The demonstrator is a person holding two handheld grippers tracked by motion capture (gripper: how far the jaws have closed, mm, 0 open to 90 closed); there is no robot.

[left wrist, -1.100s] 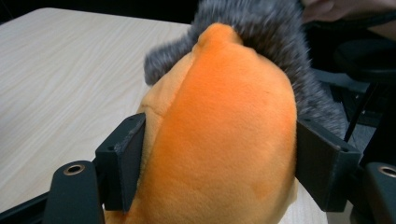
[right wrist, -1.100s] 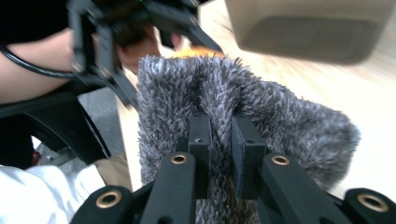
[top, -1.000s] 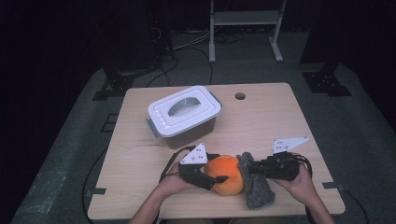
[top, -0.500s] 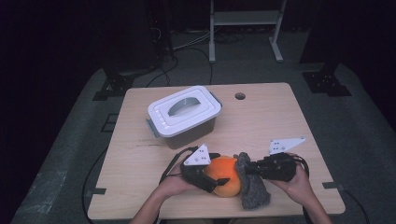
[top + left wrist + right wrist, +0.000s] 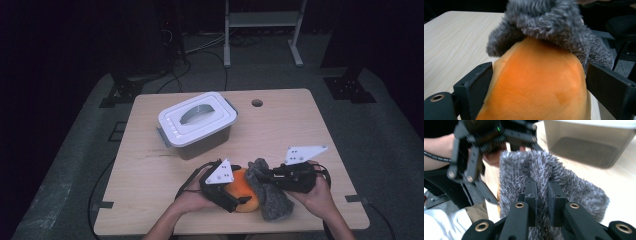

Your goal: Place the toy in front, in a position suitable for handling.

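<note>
Orange plush (image 5: 536,85) sits between the just-opened left hand-held gripper (image 5: 239,198), freeing it; right hand-held gripper (image 5: 541,195) pinches grey fuzzy cover (image 5: 564,182).

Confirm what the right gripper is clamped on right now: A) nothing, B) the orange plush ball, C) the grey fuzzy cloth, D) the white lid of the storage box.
C: in the right gripper view, the right gripper has its jaws pinched shut on a fold of the grey fuzzy cloth.
</note>
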